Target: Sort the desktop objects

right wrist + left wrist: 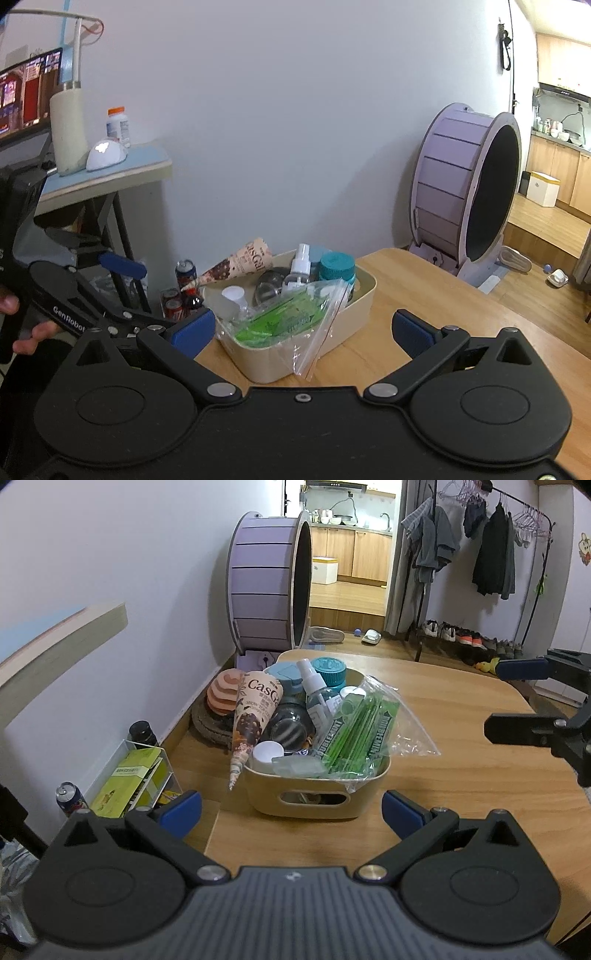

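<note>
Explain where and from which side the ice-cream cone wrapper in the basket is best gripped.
Grip the ice-cream cone wrapper across its narrow lower half, which hangs outside the basket rim, coming from the basket's left. The wide end is wedged among bottles; the free taper probably fits the open left hand-held gripper.

Cream basket (314,794), purple slatted wheel (258,579)

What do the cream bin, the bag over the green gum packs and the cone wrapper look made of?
Bin: likely matte plastic; smooth moulded walls, rounded corners, cut-out handle.
Bag: thin clear plastic film; see-through, creased, glinting, with a zip-style edge.
Cone wrapper: seemingly printed paper or foil-lined paper; rolled to a point, low sheen.
</note>
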Available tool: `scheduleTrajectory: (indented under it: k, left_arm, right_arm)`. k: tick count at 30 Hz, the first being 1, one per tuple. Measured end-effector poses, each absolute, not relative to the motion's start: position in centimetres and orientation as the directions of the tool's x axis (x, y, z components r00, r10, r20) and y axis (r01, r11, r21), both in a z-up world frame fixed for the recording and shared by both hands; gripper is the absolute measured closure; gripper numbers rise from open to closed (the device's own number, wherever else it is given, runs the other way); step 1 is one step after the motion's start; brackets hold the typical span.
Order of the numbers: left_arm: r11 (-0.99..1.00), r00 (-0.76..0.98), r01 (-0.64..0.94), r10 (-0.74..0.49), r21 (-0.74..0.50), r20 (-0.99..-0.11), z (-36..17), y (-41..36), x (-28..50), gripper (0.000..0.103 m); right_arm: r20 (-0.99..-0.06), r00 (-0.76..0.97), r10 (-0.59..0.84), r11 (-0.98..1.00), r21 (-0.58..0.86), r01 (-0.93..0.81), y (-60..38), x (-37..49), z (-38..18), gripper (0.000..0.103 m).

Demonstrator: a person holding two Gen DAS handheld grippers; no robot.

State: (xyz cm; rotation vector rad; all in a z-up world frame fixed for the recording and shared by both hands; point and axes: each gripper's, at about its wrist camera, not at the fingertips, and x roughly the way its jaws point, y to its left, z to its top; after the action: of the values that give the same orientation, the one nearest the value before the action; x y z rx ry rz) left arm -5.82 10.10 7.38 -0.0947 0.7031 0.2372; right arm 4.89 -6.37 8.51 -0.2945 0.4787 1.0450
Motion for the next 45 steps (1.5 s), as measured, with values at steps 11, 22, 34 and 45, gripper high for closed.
scheduleTrajectory:
  k: [11, 22, 34, 45]
  left_arm:
    - [0.971, 0.719, -0.238, 0.191, 0.022, -0.668, 7.13, 10.03, -5.59, 0.000]
    - [0.970, 0.710, -0.243, 0.191, 0.019, -0.678, 6.95, 10.23, -5.33, 0.000]
    - [0.971, 0.710, -0.239, 0.188, 0.019, -0.678, 6.96, 10.19, -5.25, 0.000]
    - [0.971, 0.711, -0.237, 0.190, 0.024, -0.677, 7.09, 9.97, -5.33, 0.000]
  right_arm:
    - [-0.560, 0.403, 0.724, 0.463, -0.040, -0.885, -6.07, 4.58, 8.55, 0.000]
    - [-0.620, 0.384, 0.684, 0.439, -0.070, -0.896, -5.52, 4.31, 8.13, 0.000]
    - [-0.623, 0.395, 0.675, 0.449, -0.077, -0.890, -5.64, 4.42, 7.89, 0.000]
    - [-0.620, 0.393, 0.679, 0.444, -0.079, -0.892, -5.78, 4.33, 8.06, 0.000]
